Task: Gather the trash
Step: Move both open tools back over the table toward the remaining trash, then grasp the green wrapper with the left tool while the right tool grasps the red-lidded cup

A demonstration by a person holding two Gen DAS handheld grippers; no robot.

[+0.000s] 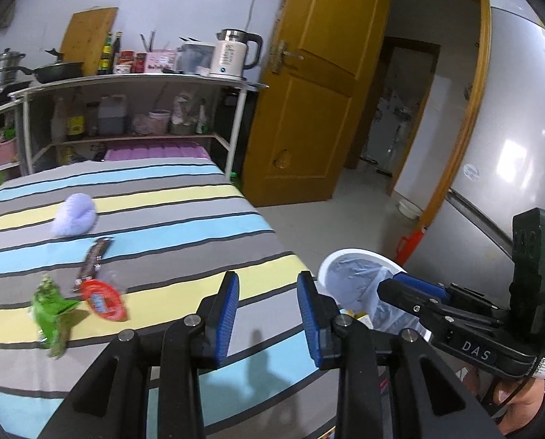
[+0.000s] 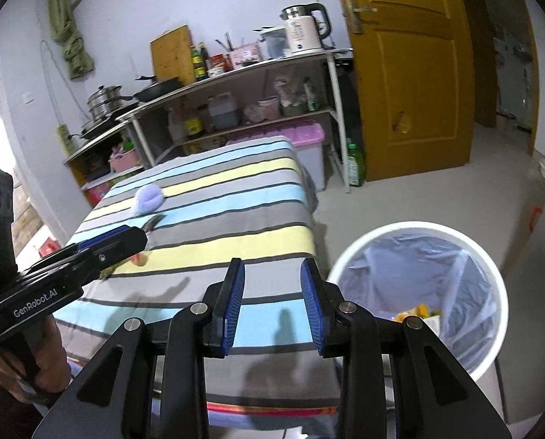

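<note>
Several pieces of trash lie on the striped tablecloth [image 1: 184, 226] in the left wrist view. They are a green wrapper [image 1: 51, 311], a red packet [image 1: 104, 300] and a dark brown bar wrapper [image 1: 93, 259]. Beyond them sits a fluffy lilac ball [image 1: 75, 216]. My left gripper [image 1: 268, 314] hovers open over the cloth's near right part, with nothing between its blue pads. My right gripper [image 2: 272, 307] is also open and holds nothing, above the table's near edge. To its right on the floor stands a white bin [image 2: 499, 292] lined with a clear bag, with yellow scraps [image 2: 418, 311] inside.
A metal shelf rack [image 1: 126, 84] with a kettle [image 1: 232, 55], pans and bottles stands behind the table. A yellow door [image 1: 320, 91] hangs open to the right, and a grey fridge [image 1: 521, 128] is at far right. The person's hand [image 2: 49, 366] grips the left tool's handle.
</note>
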